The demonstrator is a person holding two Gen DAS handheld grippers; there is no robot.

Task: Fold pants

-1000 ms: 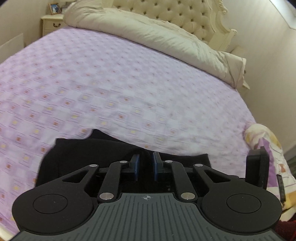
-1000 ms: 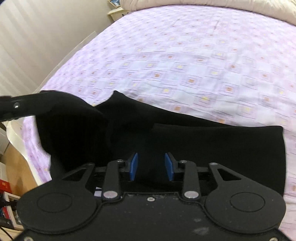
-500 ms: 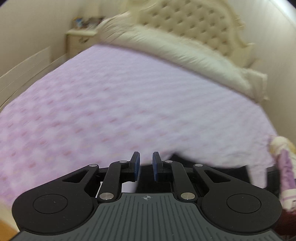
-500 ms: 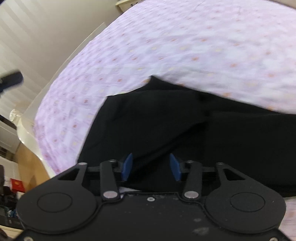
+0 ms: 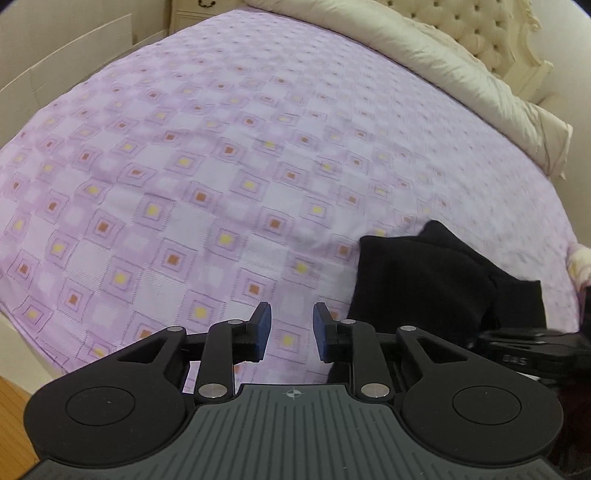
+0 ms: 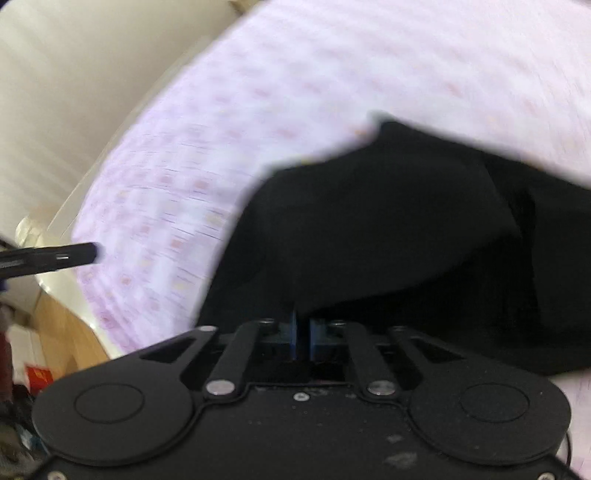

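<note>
The black pants (image 5: 424, 280) lie folded near the bed's front edge on the purple patterned sheet (image 5: 184, 166). My left gripper (image 5: 291, 328) hovers over bare sheet to the left of them, its jaws slightly apart and opening, with nothing between them. The right wrist view is blurred. The pants (image 6: 369, 229) fill its middle there. My right gripper (image 6: 303, 332) is at their near edge, jaws closing to a narrow slit, and the black cloth runs down into them. A tip of the left gripper (image 6: 51, 256) shows at the far left.
A cream duvet (image 5: 461, 74) lies bunched along the tufted headboard (image 5: 491, 22) at the back. A nightstand (image 5: 199, 11) stands at the far corner. Wooden floor (image 5: 14, 398) shows past the bed's front left edge, with clutter (image 6: 33, 373) on it.
My left gripper has slid left off the pants onto bare sheet and its jaws have parted a little. My right gripper spread wide, then closed at the near edge of the pants.
</note>
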